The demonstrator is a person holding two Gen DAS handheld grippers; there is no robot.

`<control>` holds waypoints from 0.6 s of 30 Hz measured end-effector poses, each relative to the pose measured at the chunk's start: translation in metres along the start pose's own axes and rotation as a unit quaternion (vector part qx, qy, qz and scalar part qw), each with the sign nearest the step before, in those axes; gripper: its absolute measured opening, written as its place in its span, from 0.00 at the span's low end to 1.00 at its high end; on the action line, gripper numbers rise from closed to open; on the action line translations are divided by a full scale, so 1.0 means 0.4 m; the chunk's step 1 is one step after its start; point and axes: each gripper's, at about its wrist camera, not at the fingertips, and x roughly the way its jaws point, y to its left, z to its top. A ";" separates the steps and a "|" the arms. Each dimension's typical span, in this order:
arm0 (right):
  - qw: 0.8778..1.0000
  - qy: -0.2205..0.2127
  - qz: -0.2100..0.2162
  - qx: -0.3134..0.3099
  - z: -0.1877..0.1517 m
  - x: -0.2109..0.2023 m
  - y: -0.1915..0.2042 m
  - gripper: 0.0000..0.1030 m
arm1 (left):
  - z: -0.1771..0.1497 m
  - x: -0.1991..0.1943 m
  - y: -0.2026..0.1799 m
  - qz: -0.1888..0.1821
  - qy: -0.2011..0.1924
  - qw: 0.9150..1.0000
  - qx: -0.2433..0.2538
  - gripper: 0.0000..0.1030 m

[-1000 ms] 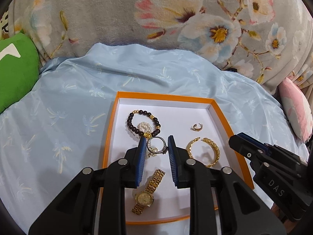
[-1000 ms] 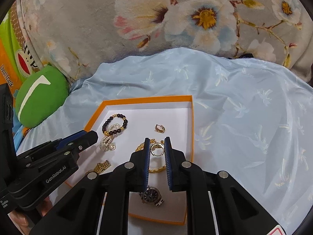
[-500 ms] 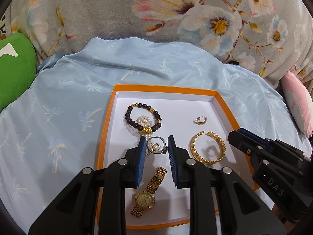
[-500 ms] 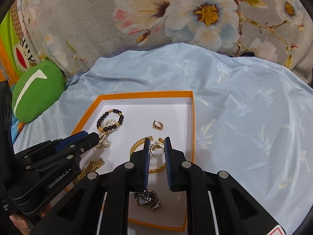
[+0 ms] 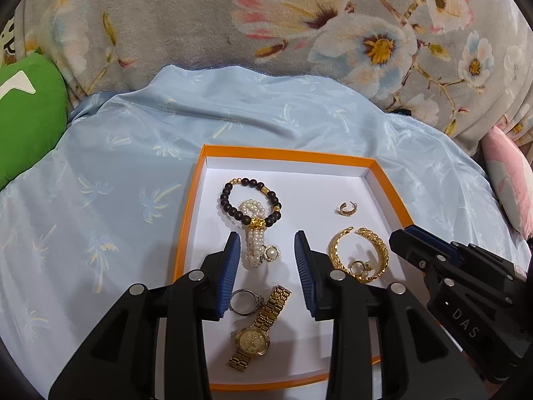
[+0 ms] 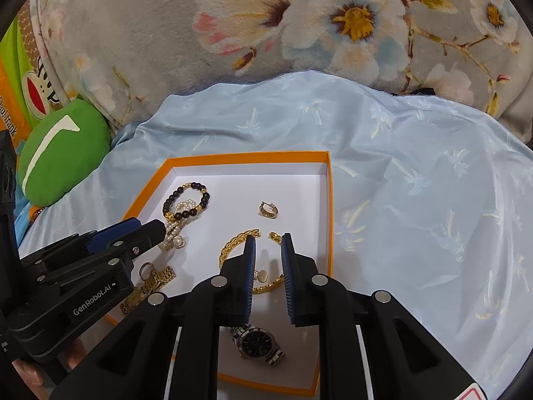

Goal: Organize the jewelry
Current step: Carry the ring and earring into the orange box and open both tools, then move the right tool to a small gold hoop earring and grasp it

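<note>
— Rings: where are they now? A moment ago each gripper had one pinched.

— Both are down in the orange tray (image 5: 286, 151). The left gripper (image 5: 266, 266) is opening its jaws, and nothing sits between them; the pearl ring (image 5: 270, 254) it carried lies against the near end of the pearl bracelet (image 5: 255, 233), left of centre.

— And the right one?

— The right gripper (image 6: 268, 266) shows only a narrow slit between its fingers, close to fully closed, gripping nothing. Its gold ring (image 5: 359, 266) now rests inside the curve of the gold bangle (image 5: 379, 253), on the tray's right side.

— So two placements done together?

— Looks that way. The gold watch (image 5: 253, 340) lies near the front edge, the dark-bead bracelet (image 5: 230, 200) farther back, all inside the tray.

— What's left?

— Hard to say. No jewelry shows on the blue cloth (image 5: 133, 166) around the tray, so I'd judge the sorting close to finished.
</note>
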 end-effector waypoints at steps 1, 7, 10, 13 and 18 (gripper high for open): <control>1.000 -0.001 0.000 0.000 0.000 -0.001 0.001 0.16 | 0.001 -0.001 0.001 -0.001 -0.001 1.000 -0.001 0.31; 1.000 -0.006 0.000 0.001 -0.005 -0.014 0.000 0.16 | -0.002 -0.014 0.006 0.000 -0.006 1.000 -0.002 0.31; 1.000 -0.012 -0.003 0.003 -0.019 -0.037 -0.003 0.16 | -0.011 -0.040 0.020 -0.001 -0.014 1.000 -0.009 0.31; 1.000 -0.015 -0.003 0.008 -0.052 -0.077 -0.008 0.16 | -0.042 -0.080 0.039 0.007 -0.020 1.000 -0.015 0.31; 1.000 -0.005 0.008 0.014 -0.137 -0.145 0.000 0.17 | -0.114 -0.171 0.077 0.013 -0.027 0.999 -0.029 0.31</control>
